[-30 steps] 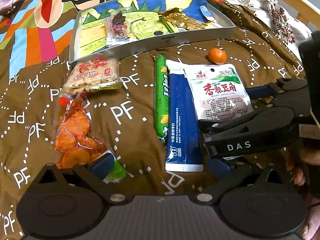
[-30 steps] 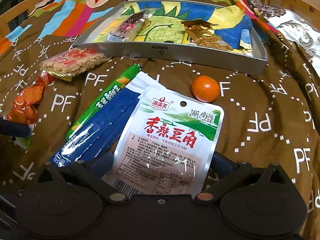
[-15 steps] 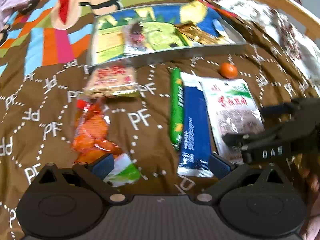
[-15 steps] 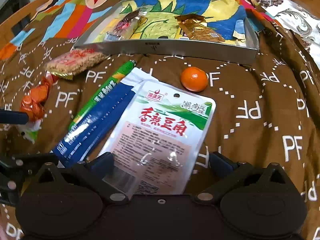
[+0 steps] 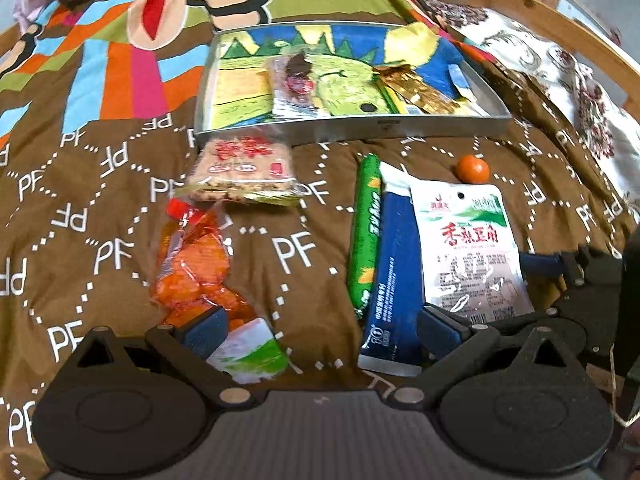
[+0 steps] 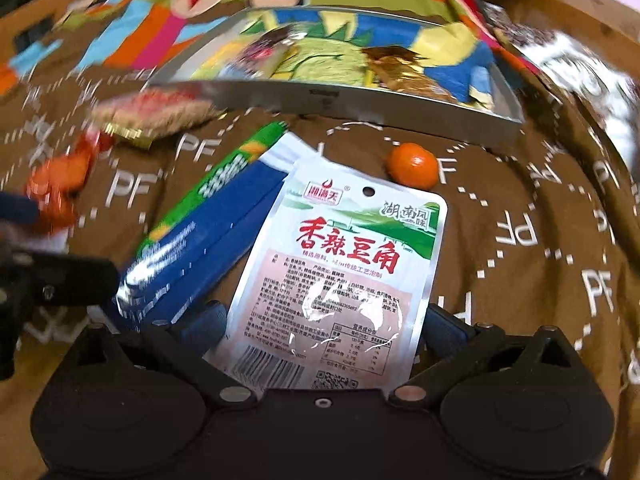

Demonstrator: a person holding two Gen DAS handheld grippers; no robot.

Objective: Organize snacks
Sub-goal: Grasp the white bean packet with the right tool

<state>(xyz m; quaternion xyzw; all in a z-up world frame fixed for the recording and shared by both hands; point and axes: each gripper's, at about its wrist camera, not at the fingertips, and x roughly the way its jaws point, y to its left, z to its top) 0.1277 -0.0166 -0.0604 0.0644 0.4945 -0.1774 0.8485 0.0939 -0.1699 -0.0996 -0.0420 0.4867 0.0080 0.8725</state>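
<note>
Inside metal tray (image 5: 344,127): red-label packet (image 5: 294,88), gold wrapper (image 5: 416,88), beside unsorted snacks.

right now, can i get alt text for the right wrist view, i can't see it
A white snack pouch with red Chinese lettering lies on a brown blanket between the open jaws of the right gripper. A blue packet and green stick lie to its left, a small orange and silver tray beyond.

Brown PF-print bedspread (image 5: 120,216) is carrying everything: metal tray (image 5: 360,126), cracker pack (image 5: 244,168), orange snack bag (image 5: 196,268), green stick (image 5: 366,236), blue pouch (image 5: 394,276), white bean pouch (image 5: 468,248), tangerine (image 5: 473,169) lying right on it.
</note>
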